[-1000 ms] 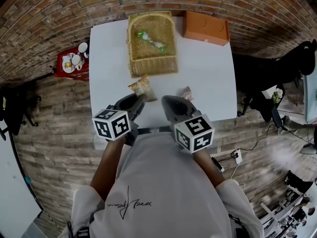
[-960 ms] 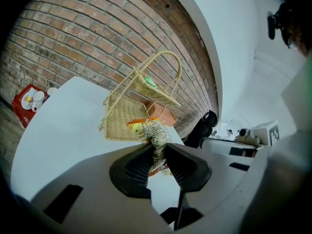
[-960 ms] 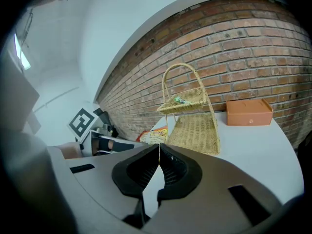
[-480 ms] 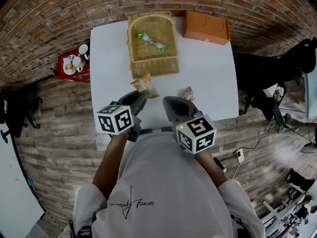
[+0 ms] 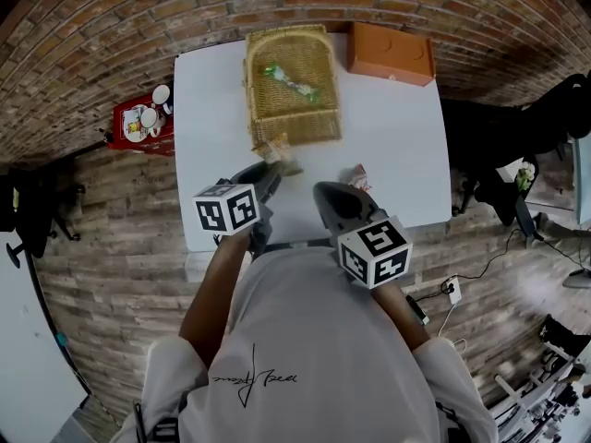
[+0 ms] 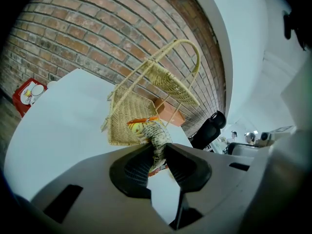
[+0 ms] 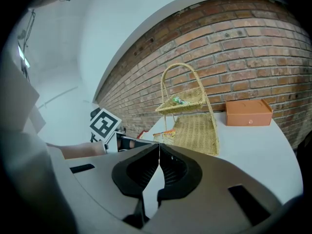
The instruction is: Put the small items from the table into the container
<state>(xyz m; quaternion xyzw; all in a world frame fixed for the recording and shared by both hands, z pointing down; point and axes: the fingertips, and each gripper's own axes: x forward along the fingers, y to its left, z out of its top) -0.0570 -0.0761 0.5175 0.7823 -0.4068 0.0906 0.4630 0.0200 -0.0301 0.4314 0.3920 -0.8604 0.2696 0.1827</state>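
Note:
My left gripper (image 5: 271,172) is shut on a yellow-and-tan snack packet (image 5: 280,150), which hangs right at the near edge of the wicker basket (image 5: 305,118). In the left gripper view the packet (image 6: 155,130) is pinched between the jaws of that gripper (image 6: 160,155), with the basket (image 6: 122,123) just beyond. A green wrapped item (image 5: 286,79) lies in the basket. My right gripper (image 5: 325,192) is shut with nothing in it, above the table's near edge. A small pinkish packet (image 5: 358,175) lies on the white table (image 5: 388,146) to its right.
An orange box (image 5: 391,53) stands at the back right of the table, next to the basket. A red stool with cups (image 5: 143,118) is off the table's left side. The basket has a tall handle and an upper tier (image 7: 187,99).
My left gripper has carried the snack packet forward across the table to the basket's near edge. The right gripper has stayed where it was.

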